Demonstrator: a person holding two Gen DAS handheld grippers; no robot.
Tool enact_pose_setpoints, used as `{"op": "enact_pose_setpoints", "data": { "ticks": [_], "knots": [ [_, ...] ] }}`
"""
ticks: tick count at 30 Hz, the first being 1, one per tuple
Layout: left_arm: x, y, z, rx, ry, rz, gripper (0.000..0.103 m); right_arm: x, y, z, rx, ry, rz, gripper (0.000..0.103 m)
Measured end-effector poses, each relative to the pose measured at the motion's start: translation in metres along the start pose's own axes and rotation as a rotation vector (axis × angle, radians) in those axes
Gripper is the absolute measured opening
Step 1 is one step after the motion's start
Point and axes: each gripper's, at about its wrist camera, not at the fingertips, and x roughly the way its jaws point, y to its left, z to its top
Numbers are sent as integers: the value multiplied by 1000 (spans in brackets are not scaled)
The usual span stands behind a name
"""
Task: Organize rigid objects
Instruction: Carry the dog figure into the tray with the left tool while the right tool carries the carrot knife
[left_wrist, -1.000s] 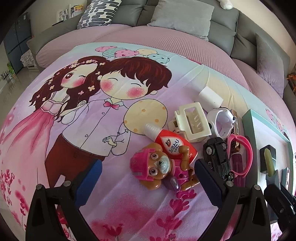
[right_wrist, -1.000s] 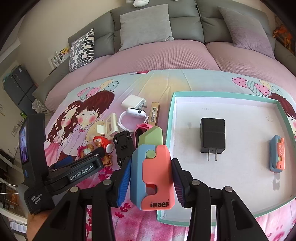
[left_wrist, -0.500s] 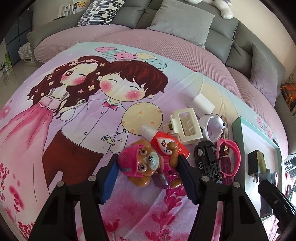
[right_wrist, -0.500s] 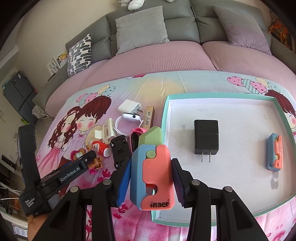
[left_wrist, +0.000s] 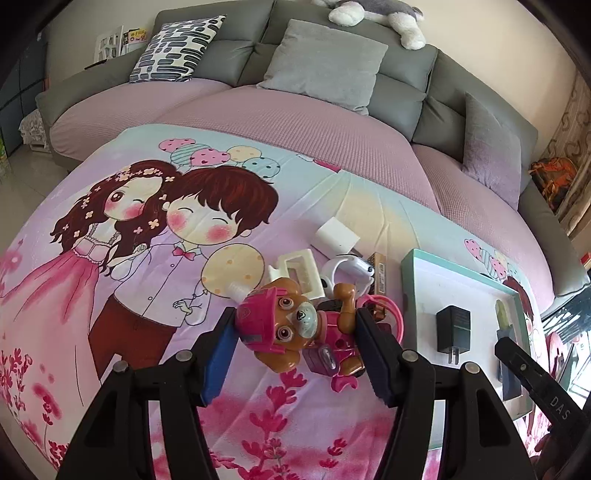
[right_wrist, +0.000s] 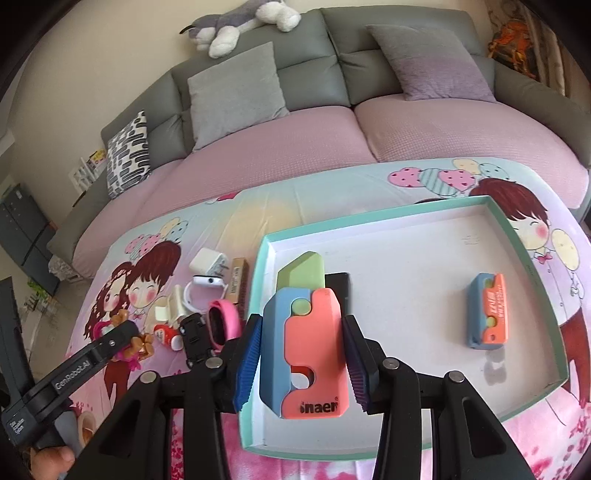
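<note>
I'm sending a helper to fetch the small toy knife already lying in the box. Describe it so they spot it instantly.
Find the teal-rimmed box on the cartoon bedsheet. Near its right wall lies a small blue-and-orange toy knife, folded shut, apart from the black charger and unheld.

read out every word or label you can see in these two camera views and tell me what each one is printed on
"snaer": black print on the toy knife held in the right gripper; the first letter is partly cut off.
"GenRobot.AI": on the left gripper, seen from the right wrist.
"DAS": on the right gripper, seen from the left wrist.
Print on the second toy knife in the tray and on the brown box: too small to read.
</note>
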Motion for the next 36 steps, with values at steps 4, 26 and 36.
{"op": "enact_pose_setpoints", "data": {
  "ticks": [4, 26, 36],
  "knots": [
    [-4, -24, 4, 49, -9, -14, 64, -4, -23, 4, 36, -12, -54, 45],
    [42, -138, -43, 268, 138, -124, 65, 2, -87, 3, 140, 29, -138, 46],
    [50, -147, -55, 311, 172, -123, 65, 10, -88, 0, 138, 56, -121, 46]
  ]
}}
